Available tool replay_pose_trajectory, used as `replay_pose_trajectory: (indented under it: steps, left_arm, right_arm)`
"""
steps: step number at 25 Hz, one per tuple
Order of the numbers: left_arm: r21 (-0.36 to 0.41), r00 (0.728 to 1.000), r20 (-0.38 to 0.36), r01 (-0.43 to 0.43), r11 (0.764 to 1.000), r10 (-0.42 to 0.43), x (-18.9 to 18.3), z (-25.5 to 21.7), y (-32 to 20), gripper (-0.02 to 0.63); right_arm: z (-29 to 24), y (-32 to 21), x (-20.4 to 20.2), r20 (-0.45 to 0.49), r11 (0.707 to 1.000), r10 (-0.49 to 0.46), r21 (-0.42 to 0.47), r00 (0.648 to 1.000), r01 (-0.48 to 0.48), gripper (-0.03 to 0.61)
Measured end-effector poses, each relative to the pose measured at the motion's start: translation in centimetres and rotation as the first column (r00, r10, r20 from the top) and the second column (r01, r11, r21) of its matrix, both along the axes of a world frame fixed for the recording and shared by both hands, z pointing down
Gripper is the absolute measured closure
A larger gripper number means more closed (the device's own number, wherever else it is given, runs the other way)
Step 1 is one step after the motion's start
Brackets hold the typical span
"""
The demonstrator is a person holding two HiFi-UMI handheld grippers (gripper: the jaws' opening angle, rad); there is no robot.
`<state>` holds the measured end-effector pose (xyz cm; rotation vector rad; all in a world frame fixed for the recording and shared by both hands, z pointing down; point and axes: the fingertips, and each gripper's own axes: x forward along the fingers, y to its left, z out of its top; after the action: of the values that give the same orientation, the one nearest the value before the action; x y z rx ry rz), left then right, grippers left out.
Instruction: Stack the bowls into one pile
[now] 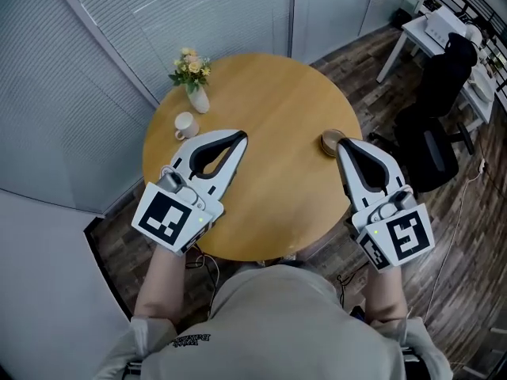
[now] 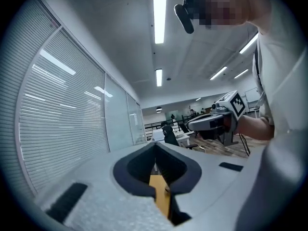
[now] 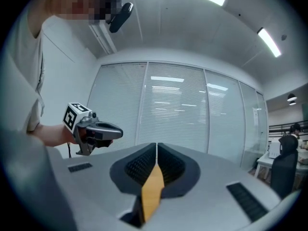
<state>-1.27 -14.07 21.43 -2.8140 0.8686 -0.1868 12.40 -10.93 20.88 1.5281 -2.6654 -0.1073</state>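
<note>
A round wooden tabletop (image 1: 269,188) fills the middle of the head view, on a dark plank floor (image 1: 467,236), with glass walls and closed blinds (image 1: 158,14) across the top of the frame. A black office chair (image 1: 432,125) stands at the right, below a white desk (image 1: 432,30) in the upper right corner. The person's grey shirt (image 1: 293,323) takes up the bottom centre.

The left gripper (image 1: 240,138) hangs over the left half of the tabletop and points toward the upper right. Its jaws are pressed together with nothing between them; only a sliver of tabletop shows through the gap behind the tips in its own view. The right gripper (image 1: 343,146) is held over the right edge of the tabletop and points toward the upper left. Its jaws are likewise pressed together and empty.

A white vase of yellow flowers (image 1: 198,97) stands at the tabletop's upper left edge, with a white cup (image 1: 186,124) just below it. The bowls (image 1: 329,142), brown, sit near the tabletop's right edge, just beside the right gripper's tip; how many are piled there cannot be told.
</note>
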Motion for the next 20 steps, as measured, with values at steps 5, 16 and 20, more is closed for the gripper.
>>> replay_pose_trajectory:
  steps: [5, 16, 20]
  left_arm:
    - [0.010, 0.994, -0.088, 0.061, 0.998, -0.060, -2.3, -1.1, 1.7, 0.592]
    - [0.003, 0.984, -0.126, 0.130, 0.992, -0.128, -6.4, 0.6, 3.9, 0.592]
    - [-0.031, 0.979, -0.127, 0.158, 0.987, -0.160, -7.5, 2.0, 4.3, 0.592]
  right_arm:
    - [-0.8, 0.3, -2.4, -0.042, 0.998, -0.042, 0.037, 0.998, 0.043, 0.546]
    - [0.6, 1.1, -6.6, -0.043, 0.988, -0.153, -0.001, 0.987, 0.153, 0.546]
    - [1.4, 1.4, -7.3, -0.051, 0.984, -0.176, -0.025, 0.983, 0.174, 0.546]
